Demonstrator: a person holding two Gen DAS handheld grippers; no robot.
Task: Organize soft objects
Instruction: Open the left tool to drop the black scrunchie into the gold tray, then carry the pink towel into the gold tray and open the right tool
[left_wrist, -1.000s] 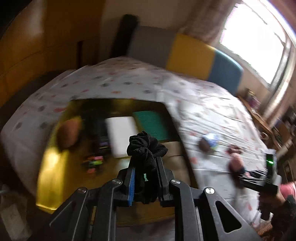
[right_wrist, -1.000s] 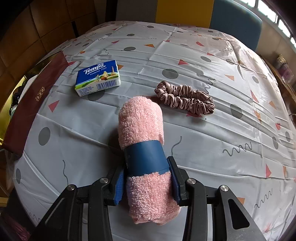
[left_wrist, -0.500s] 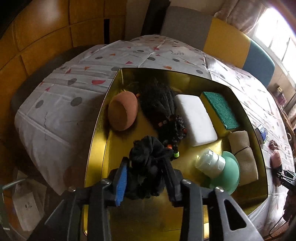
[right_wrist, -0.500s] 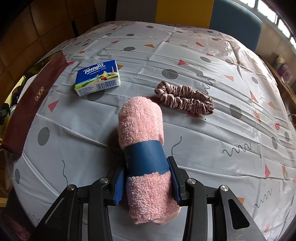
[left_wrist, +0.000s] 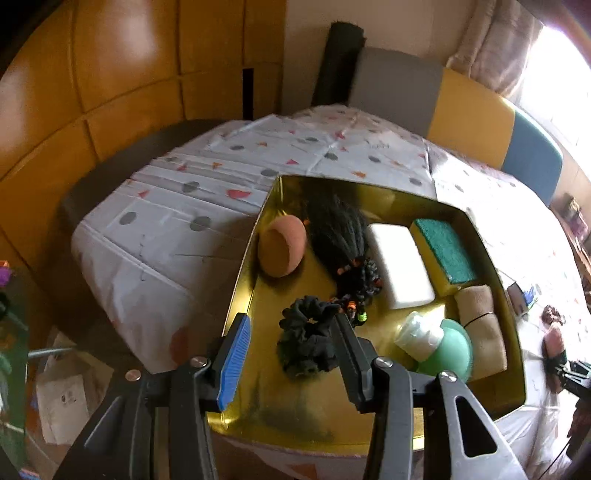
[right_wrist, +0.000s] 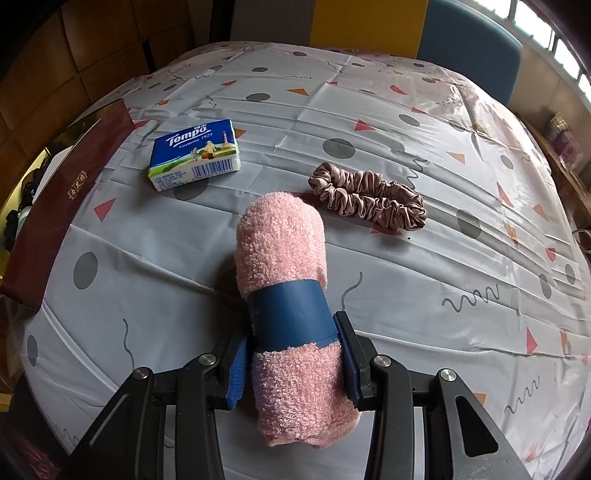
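Observation:
In the left wrist view my left gripper (left_wrist: 290, 338) is open above the near end of the gold tray (left_wrist: 243, 266). A black scrunchie (left_wrist: 308, 341) lies in the tray between the fingers, free of them. In the right wrist view my right gripper (right_wrist: 291, 350) is shut on a rolled pink towel (right_wrist: 284, 254) with a blue paper band, resting on the patterned tablecloth (right_wrist: 443, 280). A pink satin scrunchie (right_wrist: 367, 197) lies beyond it to the right. The right gripper also shows far right in the left wrist view (left_wrist: 554, 363).
The tray holds an orange sponge (left_wrist: 282, 245), a black braided hairpiece (left_wrist: 341, 240), a white foam block (left_wrist: 400, 271), a green-yellow scouring sponge (left_wrist: 443, 251), a tan rolled cloth (left_wrist: 480, 325) and a mint puff with a clear bottle (left_wrist: 439, 345). A Tempo tissue pack (right_wrist: 195, 155) and the tray's dark red outer side (right_wrist: 55, 206) are left of the towel.
My left gripper swung over the tray, then opened and let go of the black scrunchie, which now lies in the tray. The right gripper and towel have not moved.

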